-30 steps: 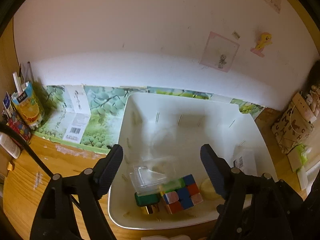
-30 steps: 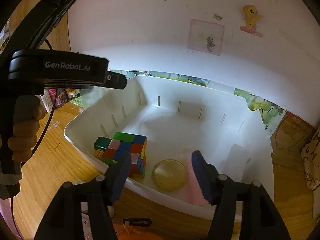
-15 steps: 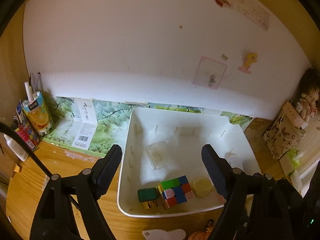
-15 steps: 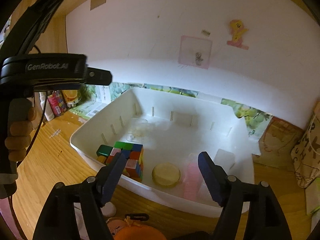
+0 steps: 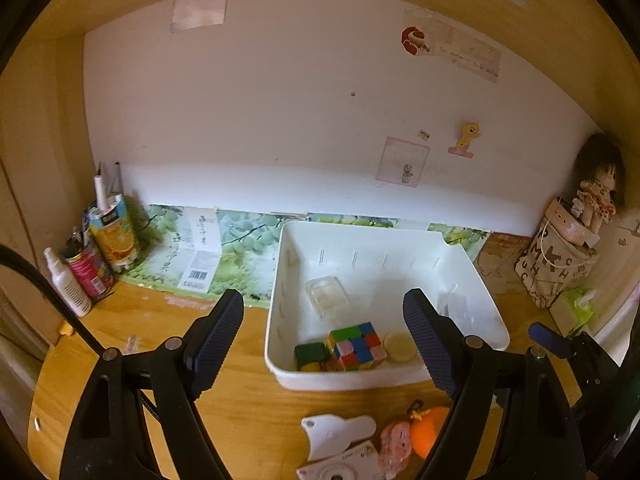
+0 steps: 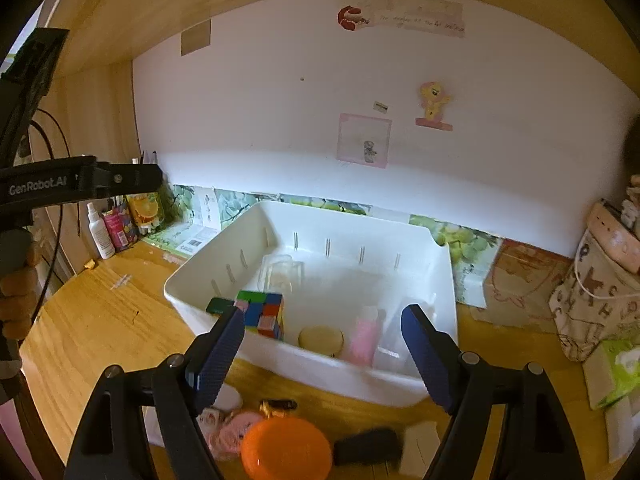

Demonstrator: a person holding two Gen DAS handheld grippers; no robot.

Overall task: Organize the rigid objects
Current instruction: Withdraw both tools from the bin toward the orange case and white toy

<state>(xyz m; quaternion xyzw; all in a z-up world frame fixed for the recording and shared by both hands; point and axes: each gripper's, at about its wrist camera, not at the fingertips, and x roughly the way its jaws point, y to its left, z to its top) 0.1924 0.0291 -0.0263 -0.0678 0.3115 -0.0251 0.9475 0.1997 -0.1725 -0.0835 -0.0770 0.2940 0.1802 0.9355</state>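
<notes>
White bin (image 5: 280,364) on the wooden desk (image 5: 240,408), ahead of both tools, against the wall.

Nearest, in the left wrist view: left gripper (image 5: 323,328) with jaws spread wide, nothing between the pads, above the desk and the bin's front left corner. Below it on the desk: white flat piece (image 5: 338,432), orange ball (image 5: 430,430), small pink toy (image 5: 394,442).

In the right wrist view: right gripper (image 6: 322,338), jaws opening, nothing held, over the bin's near wall (image 6: 320,372). Orange ball (image 6: 286,450) just below, a dark blurred item (image 6: 368,446) beside it.

Inside the bin, along the near wall, from the left: green block (image 5: 310,354), puzzle cube (image 5: 356,346) touching it, round yellow lid (image 5: 398,346), pink item (image 6: 364,338), clear piece (image 6: 394,330). Farther back, towards the left wall, clear square box (image 5: 328,296), apart from the rest.

Beyond the bin: green printed sheet (image 5: 224,248) along the wall. Far left corner: orange juice carton (image 5: 114,232), white spray bottle (image 5: 66,284). Far right: lettered bag (image 5: 556,264) with a doll (image 5: 598,192) on top.

At the left edge of the right wrist view: a hand (image 6: 18,284) around the left tool's handle.
</notes>
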